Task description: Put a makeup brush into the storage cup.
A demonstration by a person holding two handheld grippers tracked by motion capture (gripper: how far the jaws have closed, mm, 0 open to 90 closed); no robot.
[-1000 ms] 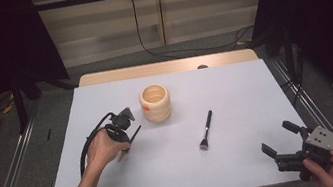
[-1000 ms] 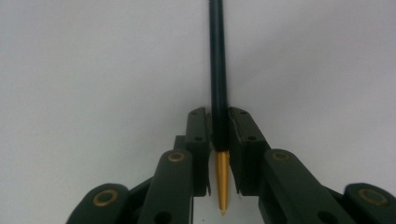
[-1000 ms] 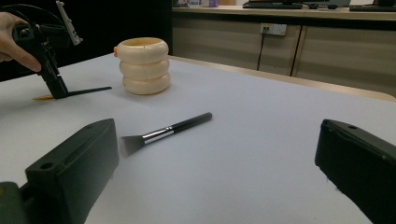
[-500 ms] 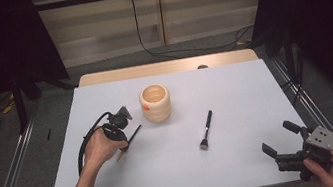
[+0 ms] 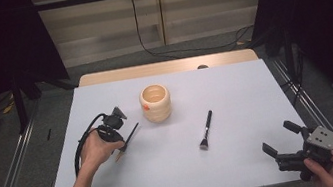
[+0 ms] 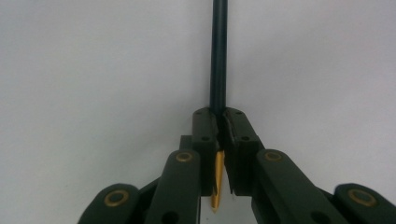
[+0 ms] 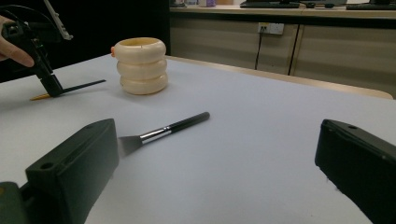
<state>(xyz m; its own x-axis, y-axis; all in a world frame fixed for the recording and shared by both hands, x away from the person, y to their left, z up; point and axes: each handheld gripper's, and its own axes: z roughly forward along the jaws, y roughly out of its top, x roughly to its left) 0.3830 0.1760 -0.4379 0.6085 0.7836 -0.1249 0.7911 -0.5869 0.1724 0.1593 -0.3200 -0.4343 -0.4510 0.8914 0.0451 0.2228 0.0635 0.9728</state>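
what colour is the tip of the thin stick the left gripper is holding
Yellow-orange tip on the thin dark stick; it shows best in the left gripper view.

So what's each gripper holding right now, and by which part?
The left gripper is shut on a thin dark brush, near its gold-tipped end. The right gripper is open, holding nothing.
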